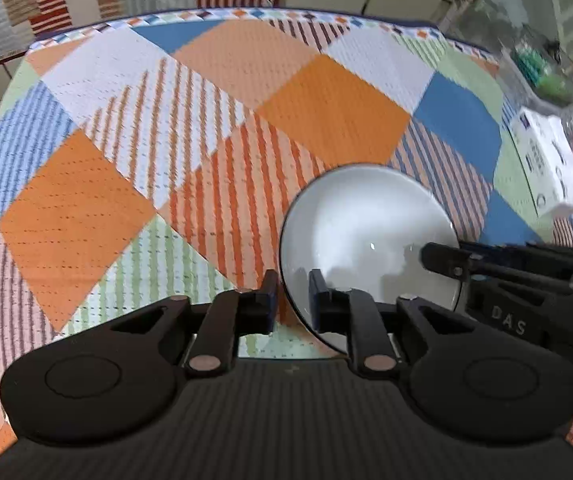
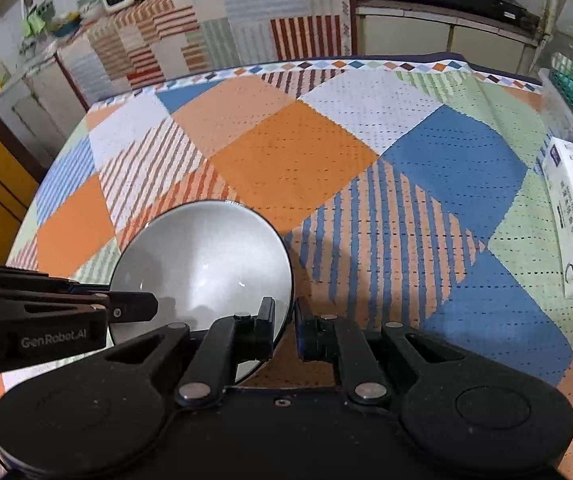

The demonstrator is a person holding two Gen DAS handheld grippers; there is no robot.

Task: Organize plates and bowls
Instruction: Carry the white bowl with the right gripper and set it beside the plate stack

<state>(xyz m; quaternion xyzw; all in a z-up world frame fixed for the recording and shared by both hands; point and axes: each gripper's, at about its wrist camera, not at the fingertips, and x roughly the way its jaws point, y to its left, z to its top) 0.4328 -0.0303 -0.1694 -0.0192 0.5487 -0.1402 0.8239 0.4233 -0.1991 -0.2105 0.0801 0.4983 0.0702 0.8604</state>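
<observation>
White bowl [image 1: 366,236] on the table [image 1: 326,116], both grippers at its rim. Left gripper [image 1: 292,300] and right gripper [image 2: 284,320] each straddle the rim, jaws narrowly apart; contact unclear. The bowl's near edge is hidden behind the jaws.

Both wrist views are looking down, close, across the tabletop [image 1: 326,120]; they are sharing the white bowl [image 1: 366,232] between them.
</observation>
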